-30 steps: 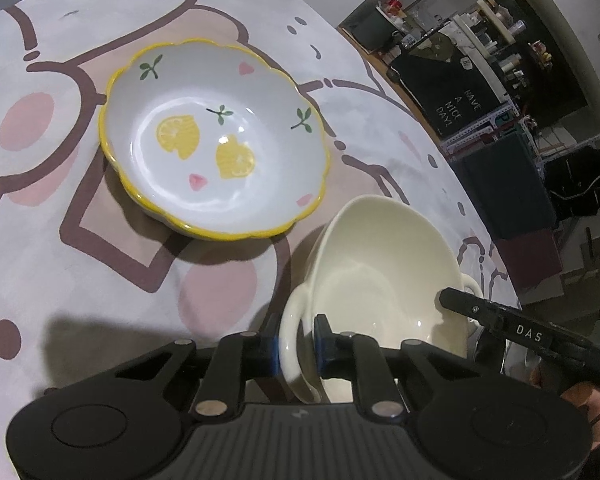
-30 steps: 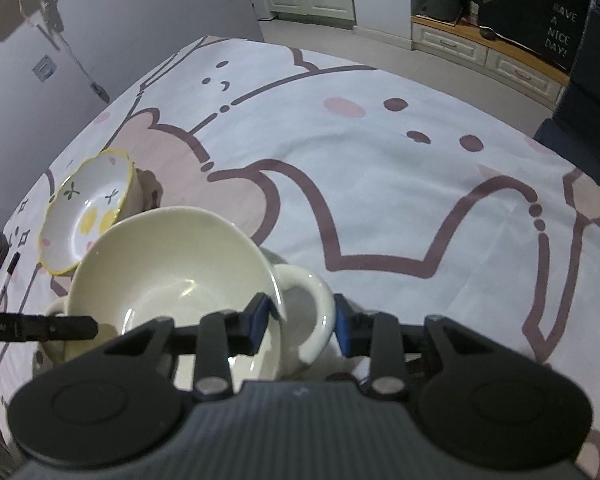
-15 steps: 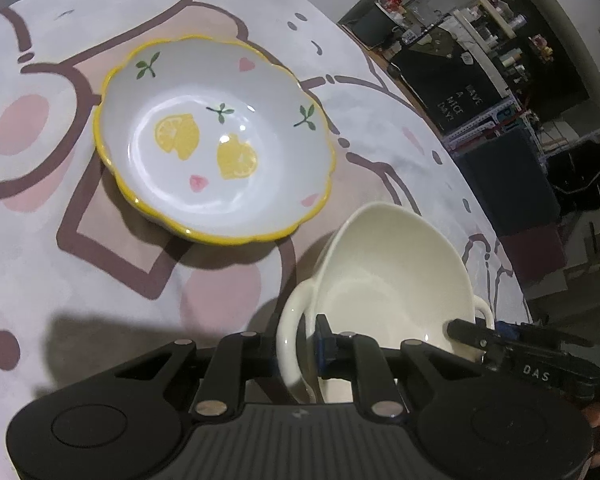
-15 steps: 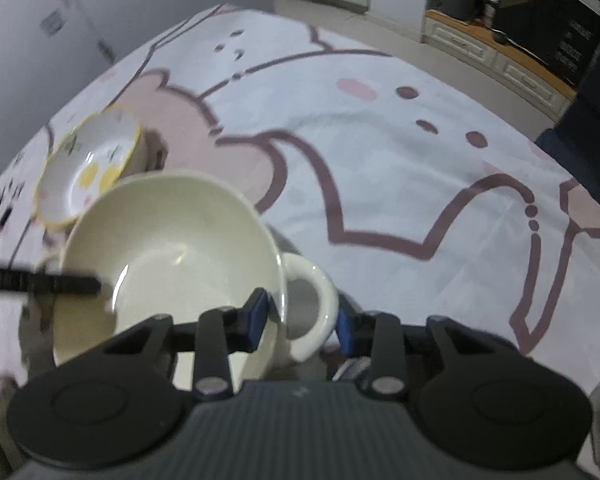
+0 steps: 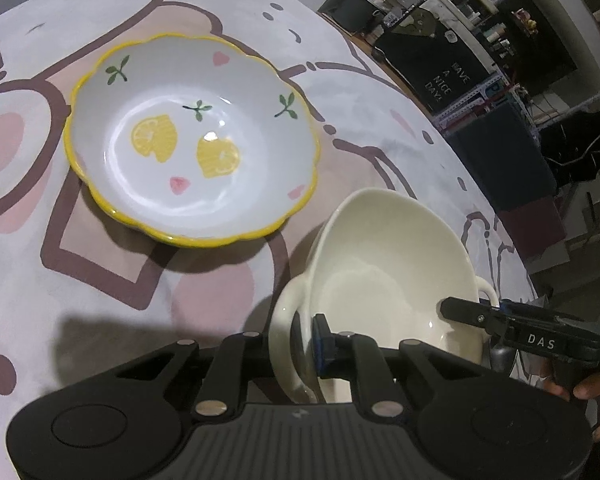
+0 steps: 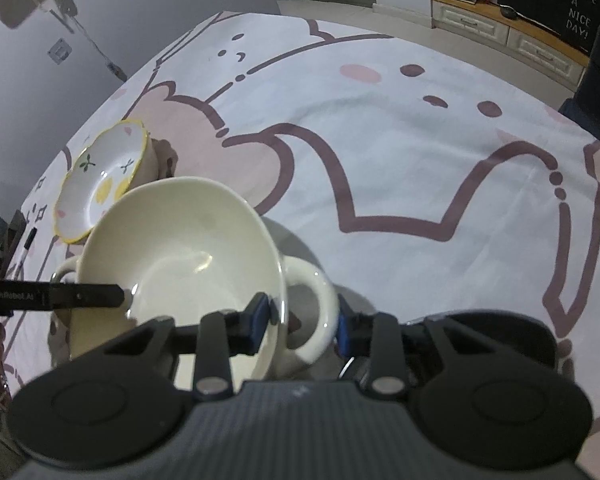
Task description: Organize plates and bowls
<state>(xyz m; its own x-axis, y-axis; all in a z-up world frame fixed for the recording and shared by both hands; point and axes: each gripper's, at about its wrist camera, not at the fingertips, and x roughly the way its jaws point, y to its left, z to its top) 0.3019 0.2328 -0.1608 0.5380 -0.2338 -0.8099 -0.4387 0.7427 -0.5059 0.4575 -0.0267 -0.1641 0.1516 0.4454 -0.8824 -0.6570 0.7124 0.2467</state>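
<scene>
A cream two-handled bowl [image 5: 388, 280] hangs tilted just above the tablecloth, held from both sides. My left gripper [image 5: 306, 344] is shut on its near rim beside one loop handle. My right gripper [image 6: 301, 320] spans the opposite rim and handle. One pad is inside the cream bowl [image 6: 180, 256] and the other against the handle's outer edge, and the jaws are closing. Each view shows the other gripper's black finger at the far rim. A white bowl with a yellow scalloped rim and lemon print [image 5: 192, 140] rests on the cloth just beyond, also visible as the lemon bowl [image 6: 100, 176].
The table wears a white cloth with pink and brown cartoon print [image 6: 400, 152]. Its edge curves away at the right of the left wrist view. Past the edge are a black "HAVE A NICE DAY" sign [image 5: 444, 80], shelves and cabinets. A person's hand [image 5: 580, 388] holds the right gripper.
The cream bowl has tipped a little more toward the lemon bowl, and the left view has rolled slightly. Both grippers stay on the bowl's opposite sides.
</scene>
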